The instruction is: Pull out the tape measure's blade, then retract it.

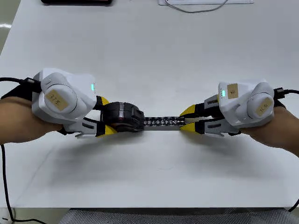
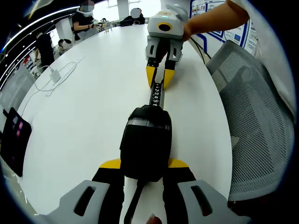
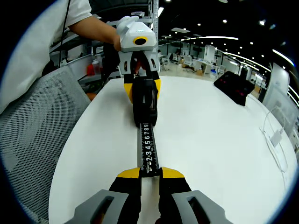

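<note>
Snugly, jaws around case [image 1: 122,116] and blade [image 1: 163,122]

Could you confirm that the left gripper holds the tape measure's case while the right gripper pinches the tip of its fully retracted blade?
No, the blade is partly pulled out; the right gripper view shows its numbers between the case and the right gripper. The rest stands.

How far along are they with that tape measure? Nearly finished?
Roughly halfway at best. Done: the left gripper is clamped on the tape measure's case, and the right gripper pinches the blade by its tip. In hand: the blade is out a short stretch, with low numbers showing. Left: any further pulling, then retracting it.
</note>
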A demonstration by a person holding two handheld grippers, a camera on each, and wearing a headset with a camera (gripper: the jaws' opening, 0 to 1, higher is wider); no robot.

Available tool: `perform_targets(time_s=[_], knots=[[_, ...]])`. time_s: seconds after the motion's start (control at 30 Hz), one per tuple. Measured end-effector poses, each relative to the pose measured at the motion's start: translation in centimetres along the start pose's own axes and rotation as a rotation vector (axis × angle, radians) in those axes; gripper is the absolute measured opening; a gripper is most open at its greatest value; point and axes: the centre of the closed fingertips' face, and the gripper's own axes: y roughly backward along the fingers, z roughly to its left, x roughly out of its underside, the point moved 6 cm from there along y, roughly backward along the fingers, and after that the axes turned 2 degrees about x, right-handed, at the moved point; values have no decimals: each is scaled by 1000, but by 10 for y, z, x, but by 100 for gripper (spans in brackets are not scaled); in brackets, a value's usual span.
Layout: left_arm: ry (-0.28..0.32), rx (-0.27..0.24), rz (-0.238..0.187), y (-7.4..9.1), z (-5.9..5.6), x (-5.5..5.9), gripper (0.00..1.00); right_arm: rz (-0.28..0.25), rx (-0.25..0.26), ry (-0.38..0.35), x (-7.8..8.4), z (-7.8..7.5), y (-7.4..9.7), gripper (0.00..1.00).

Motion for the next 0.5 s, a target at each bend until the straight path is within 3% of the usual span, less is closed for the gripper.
perform_targets(time_s=[0.5], knots=[[0, 1, -1, 0, 0, -1, 26, 11, 3, -3, 8, 0, 11, 10]])
